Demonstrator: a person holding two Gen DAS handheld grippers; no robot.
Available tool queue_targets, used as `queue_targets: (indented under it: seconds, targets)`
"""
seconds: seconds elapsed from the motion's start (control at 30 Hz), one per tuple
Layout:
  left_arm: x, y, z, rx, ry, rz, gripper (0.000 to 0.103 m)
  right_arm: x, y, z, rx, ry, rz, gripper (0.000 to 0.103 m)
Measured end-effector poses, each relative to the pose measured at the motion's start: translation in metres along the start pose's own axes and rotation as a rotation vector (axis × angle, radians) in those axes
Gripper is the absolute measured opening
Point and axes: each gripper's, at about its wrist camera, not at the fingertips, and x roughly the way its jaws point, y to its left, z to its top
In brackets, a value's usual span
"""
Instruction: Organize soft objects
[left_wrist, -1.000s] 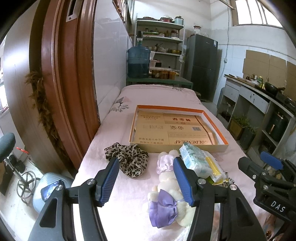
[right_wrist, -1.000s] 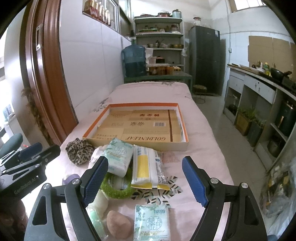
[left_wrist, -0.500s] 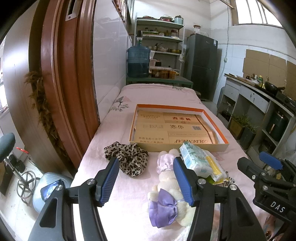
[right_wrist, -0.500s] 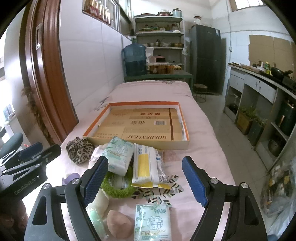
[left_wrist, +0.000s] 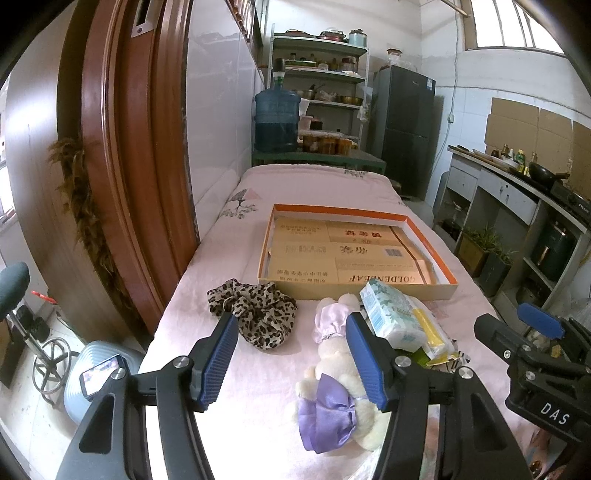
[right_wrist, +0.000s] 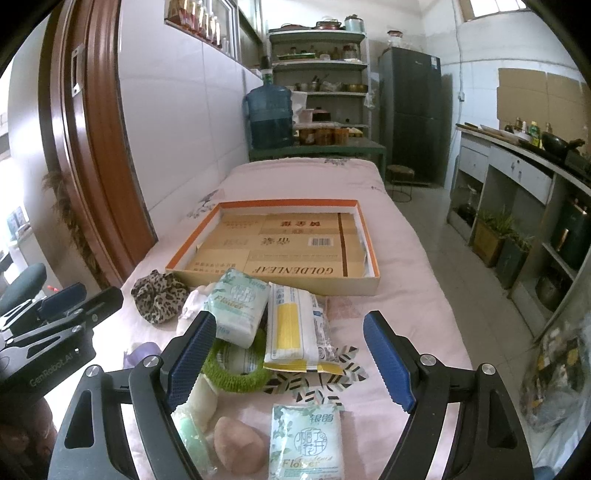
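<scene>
Left wrist view showed my left gripper (left_wrist: 291, 356) with its jaws spread and empty over the pink table (left_wrist: 258, 413), the leopard scrunchie (left_wrist: 255, 312) at eleven o'clock and the plush toy (left_wrist: 338, 384) at one o'clock. From the right wrist view, my right gripper (right_wrist: 291, 360) also stood wide apart, holding nothing, above the tissue packs (right_wrist: 240, 302), green ring (right_wrist: 236, 373) and pink sponge (right_wrist: 240, 443). I judged the sorting not yet begun: the cardboard tray (right_wrist: 371, 286) at twelve o'clock held none of the soft items.
</scene>
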Motion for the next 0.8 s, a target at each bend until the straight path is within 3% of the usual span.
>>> queue_targets:
  seconds: [0.8]
  targets:
    - [0.0014,0.0015,-0.0014,-0.001,0.002,0.001,0.061,0.0018,0.0012,-0.0075,0.003,0.007,0.003,0.083]
